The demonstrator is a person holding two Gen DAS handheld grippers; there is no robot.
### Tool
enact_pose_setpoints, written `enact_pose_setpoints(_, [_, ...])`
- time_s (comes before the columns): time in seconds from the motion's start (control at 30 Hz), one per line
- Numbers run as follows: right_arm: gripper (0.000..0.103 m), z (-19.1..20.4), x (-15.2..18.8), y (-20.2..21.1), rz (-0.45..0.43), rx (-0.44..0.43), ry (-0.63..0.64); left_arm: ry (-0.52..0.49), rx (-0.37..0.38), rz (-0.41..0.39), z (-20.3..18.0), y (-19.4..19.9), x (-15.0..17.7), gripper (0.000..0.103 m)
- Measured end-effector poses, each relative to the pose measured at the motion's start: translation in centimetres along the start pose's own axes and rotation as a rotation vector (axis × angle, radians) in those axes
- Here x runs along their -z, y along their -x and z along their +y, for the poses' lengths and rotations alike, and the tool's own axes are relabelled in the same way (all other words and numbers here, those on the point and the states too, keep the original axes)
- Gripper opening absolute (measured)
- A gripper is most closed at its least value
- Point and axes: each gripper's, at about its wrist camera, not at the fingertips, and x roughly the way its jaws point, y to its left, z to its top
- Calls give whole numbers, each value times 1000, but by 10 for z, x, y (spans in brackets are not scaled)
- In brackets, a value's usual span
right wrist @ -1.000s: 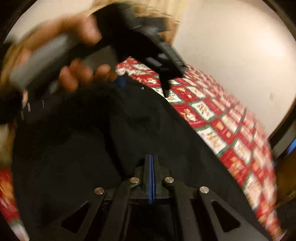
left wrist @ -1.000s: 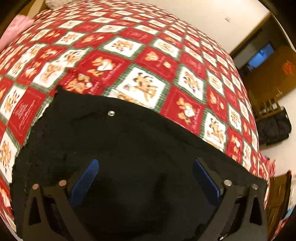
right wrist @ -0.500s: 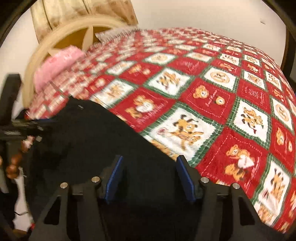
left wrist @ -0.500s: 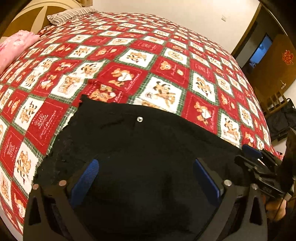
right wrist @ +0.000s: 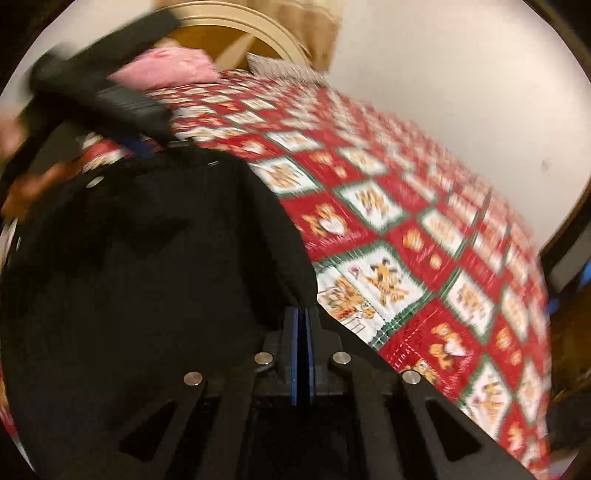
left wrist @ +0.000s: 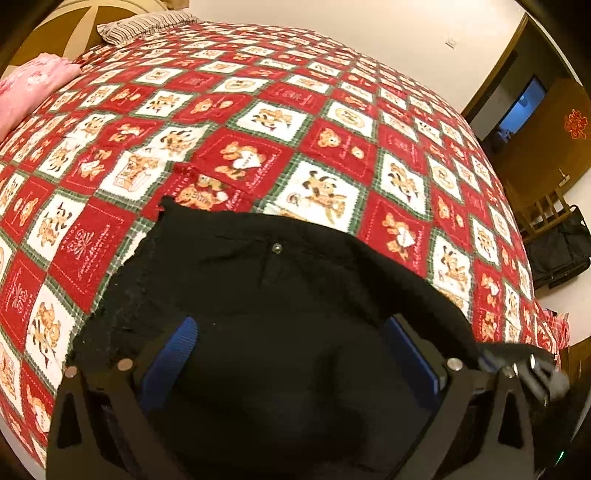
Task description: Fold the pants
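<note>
Black pants (left wrist: pixel 273 302) lie on a bed with a red, white and green patchwork quilt (left wrist: pixel 317 147); the waistband with a metal button (left wrist: pixel 276 248) faces away from me. My left gripper (left wrist: pixel 291 354) is open above the pants, blue pads spread wide, holding nothing. In the right wrist view the pants (right wrist: pixel 140 266) fill the left side. My right gripper (right wrist: pixel 301 332) is shut on the right edge of the pants. The left gripper (right wrist: pixel 110 96) shows blurred at the upper left there.
A pink blanket (left wrist: pixel 26 88) and a striped pillow (left wrist: pixel 144 27) lie at the head of the bed by a round wooden headboard (right wrist: pixel 236 33). A black bag (left wrist: pixel 557 251) and a wooden chair (left wrist: pixel 543 210) stand on the floor to the right.
My right gripper was open half a second ago and has now shut on the pants' right edge. The left gripper has stayed open and drawn back a little, showing more quilt.
</note>
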Motion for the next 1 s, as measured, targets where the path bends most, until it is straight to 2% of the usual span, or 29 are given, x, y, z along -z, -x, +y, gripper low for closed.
enact_pose_setpoints(0.2, [2, 70, 29, 21, -45, 127, 238, 32, 49, 24, -9, 9, 4, 103])
enact_pose_setpoints(0.33, [2, 95, 46, 27, -81, 192, 306, 45, 2, 30, -12, 7, 5, 103])
enact_pose_setpoints(0.53, [2, 117, 60, 21, -104, 309, 429, 70, -59, 113, -13, -21, 10, 101])
enact_pose_setpoints(0.63, [2, 115, 59, 19, -117, 328, 429, 72, -75, 92, -10, -26, 19, 84])
enact_pose_setpoints(0.7, [2, 112, 58, 20, -144, 364, 418, 73, -55, 43, -6, -21, 25, 69])
enact_pose_setpoints(0.77, [4, 109, 57, 22, -169, 395, 410, 104, 48, 12, 1, -16, 30, 31])
enact_pose_setpoints(0.8, [4, 108, 56, 24, -176, 408, 400, 140, 132, 17, 6, -16, 33, 21])
enact_pose_setpoints(0.83, [4, 103, 54, 27, -189, 421, 377, 166, 171, 21, 9, -16, 36, 18])
enact_pose_setpoints(0.9, [6, 85, 47, 42, -211, 410, 270, 178, 187, 2, 12, -15, 41, 18])
enact_pose_setpoints(0.93, [10, 65, 43, 56, -223, 396, 159, 173, 186, -6, 11, -14, 43, 18])
enact_pose_setpoints(0.97, [33, 44, 42, 68, -224, 387, 58, 169, 189, -11, 12, -14, 44, 17])
enact_pose_setpoints(1.0, [71, 28, 42, 77, -222, 375, -23, 167, 201, -18, 12, -14, 46, 16])
